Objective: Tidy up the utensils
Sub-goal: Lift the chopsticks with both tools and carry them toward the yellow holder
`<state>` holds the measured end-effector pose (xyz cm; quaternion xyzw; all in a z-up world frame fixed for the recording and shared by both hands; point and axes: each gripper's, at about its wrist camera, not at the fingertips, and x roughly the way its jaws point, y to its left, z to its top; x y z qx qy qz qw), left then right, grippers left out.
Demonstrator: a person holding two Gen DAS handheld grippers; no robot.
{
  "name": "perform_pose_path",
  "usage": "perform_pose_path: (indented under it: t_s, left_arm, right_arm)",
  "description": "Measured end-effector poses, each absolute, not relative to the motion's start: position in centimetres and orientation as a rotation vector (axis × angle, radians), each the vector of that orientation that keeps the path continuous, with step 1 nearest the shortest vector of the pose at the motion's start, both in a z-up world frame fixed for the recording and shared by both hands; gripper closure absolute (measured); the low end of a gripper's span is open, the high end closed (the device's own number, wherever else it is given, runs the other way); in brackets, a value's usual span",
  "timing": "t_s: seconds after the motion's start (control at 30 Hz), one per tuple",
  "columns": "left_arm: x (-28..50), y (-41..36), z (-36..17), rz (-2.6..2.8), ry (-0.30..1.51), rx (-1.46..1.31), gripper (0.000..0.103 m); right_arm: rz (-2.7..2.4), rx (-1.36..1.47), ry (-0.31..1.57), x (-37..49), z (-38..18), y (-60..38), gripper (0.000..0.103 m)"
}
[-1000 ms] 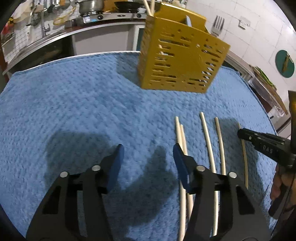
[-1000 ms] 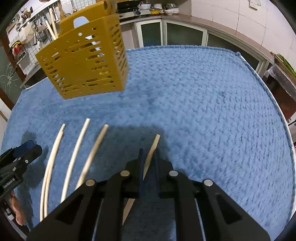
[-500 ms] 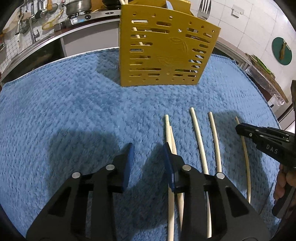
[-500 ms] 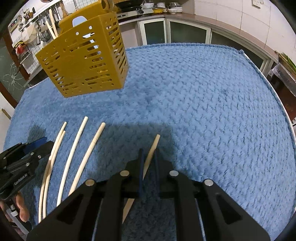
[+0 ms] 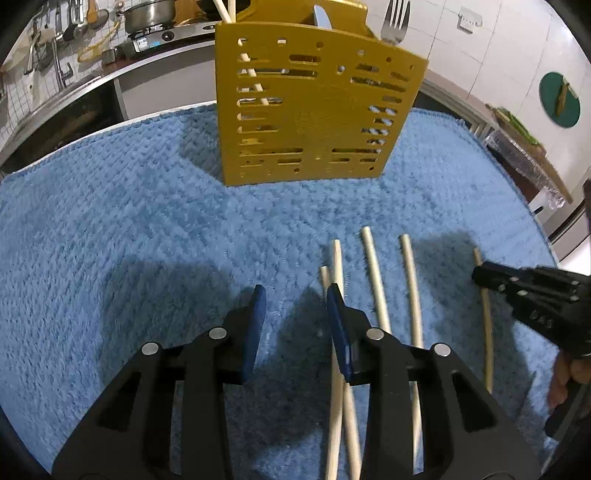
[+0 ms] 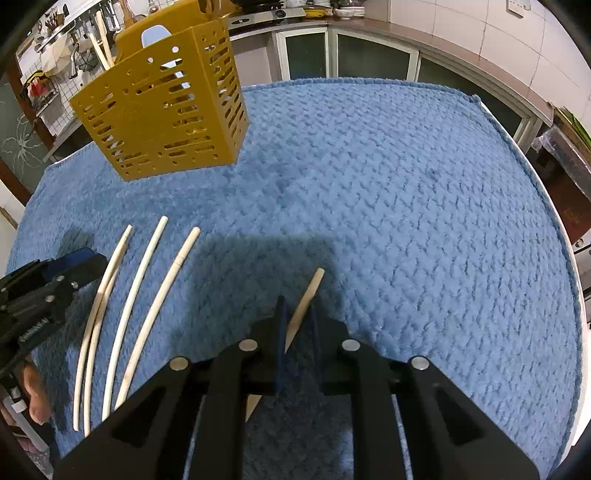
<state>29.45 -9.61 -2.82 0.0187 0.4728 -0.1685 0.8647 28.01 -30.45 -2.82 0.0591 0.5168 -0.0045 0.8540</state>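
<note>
Chopsticks are what we are sorting, and we are starting with the biggest things around them. We are working over a blue towel [image 6: 406, 192] that is covering the surface. A yellow slotted caddy [image 5: 310, 110] is standing at the far side, already holding two chopsticks, a fork [image 5: 395, 20] and what looks like a spoon.

Five loose chopsticks are lying on the towel in the left-wrist view: a crossed pair [image 5: 338, 332] just right of our left claw [image 5: 293, 295], two singles [image 5: 376, 280] further right, and a fifth [image 5: 485, 332] under our right claw [image 6: 297, 306].

Our left claw has just been narrowing and is now hanging partly spread with nothing between its pads; its right pad is sitting over the crossed pair. Our right claw is nearly pressed together, its pads straddling the fifth chopstick [image 6: 304, 299]; whether they are truly pinching it we cannot tell.

We are judging these sticks to be light, stiff and smooth, so they are likely rolling or slipping easily on the plush pile. Taking hold around the middle, square across the shaft, is looking safest; the crossed pair is needing separating first.
</note>
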Motion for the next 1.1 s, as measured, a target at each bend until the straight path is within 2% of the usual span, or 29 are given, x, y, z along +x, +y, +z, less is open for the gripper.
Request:
perform_pose_path:
  t_s: [0.37, 0.47, 0.57, 0.63, 0.67, 0.7, 1.1]
  left_arm:
    - [29.8, -10.4, -3.7, -0.352, 1.016, 0.068, 0.070]
    - [30.1, -10.0, -3.7, -0.358, 1.018, 0.052, 0.079]
    - [30.6, -10.1, -3.9, -0.372, 1.034, 0.035, 0.082]
    - [30.9, -10.1, -3.9, -0.378, 1.040, 0.026, 0.088]
    - [30.9, -10.1, -3.8, -0.386, 1.040, 0.014, 0.097]
    - [30.9, -10.0, -3.5, -0.389, 1.034, 0.004, 0.098]
    - [29.3, -7.0, 0.3, -0.386, 0.926, -0.066, 0.098]
  right_arm:
    - [-0.017, 0.138, 1.089, 27.9, -3.0, -30.6, 0.089]
    - [-0.027, 0.128, 1.095, 28.0, -3.2, -30.3, 0.089]
    - [-0.039, 0.135, 1.107, 28.3, -3.3, -30.2, 0.089]
    - [-0.044, 0.143, 1.113, 28.6, -3.3, -30.3, 0.091]
    - [-0.046, 0.152, 1.114, 28.6, -3.3, -30.4, 0.091]
    - [-0.046, 0.160, 1.113, 28.6, -3.3, -30.5, 0.092]
    - [-0.015, 0.231, 1.012, 27.3, -1.9, -30.6, 0.094]
